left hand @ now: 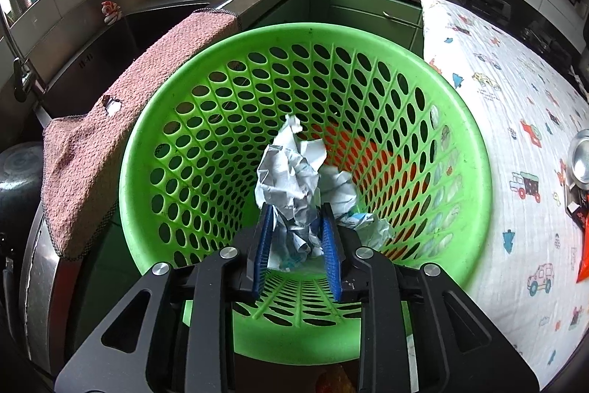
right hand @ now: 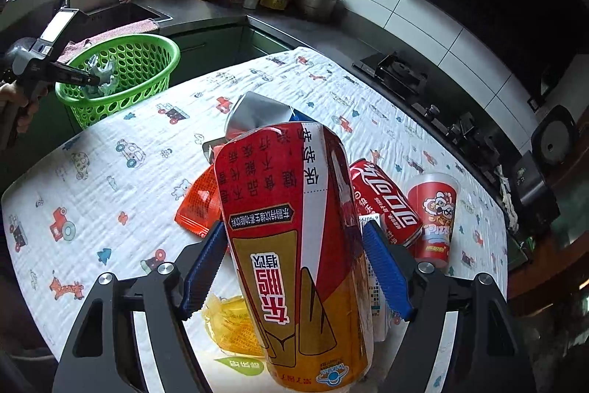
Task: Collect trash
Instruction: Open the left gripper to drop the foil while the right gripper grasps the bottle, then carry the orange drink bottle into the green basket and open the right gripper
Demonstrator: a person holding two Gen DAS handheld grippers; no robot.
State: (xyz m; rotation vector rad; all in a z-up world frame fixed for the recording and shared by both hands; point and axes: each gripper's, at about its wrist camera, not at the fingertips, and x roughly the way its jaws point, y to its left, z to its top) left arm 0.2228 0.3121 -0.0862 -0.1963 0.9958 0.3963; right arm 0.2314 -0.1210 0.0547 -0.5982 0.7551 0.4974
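The left claw (left hand: 298, 220) hangs over the mouth of a green basket (left hand: 464, 150), pointing steeply down into it. A crumpled paper wad (left hand: 289, 172) sits between its blue pads (left hand: 265, 238), reaching out past their tips; the pads stand narrowly apart, and whether they press the paper cannot be told. More crumpled paper (left hand: 342, 186) lies deeper in the basket, just right of the claw's tips. A pink cloth (left hand: 121, 120) is draped beside the basket's rim, to the claw's left.

The right claw (right hand: 294, 245) grips a tall red and gold can (right hand: 291, 238), its blue pads against the can's two sides, the can tilted slightly and raised above the bench (right hand: 110, 194), which is covered by a white cloth printed with small vehicles. Beyond the claw on the bench lie a silver packet (right hand: 254, 113) and an orange wrapper (right hand: 197, 205). To the claw's right are a red cola can (right hand: 386, 197) on its side and an upright red paper cup (right hand: 434, 216). Below the held can lies a yellow wrapper (right hand: 228, 323). Far to the claw's upper left stands the basket, off the bench's far edge.
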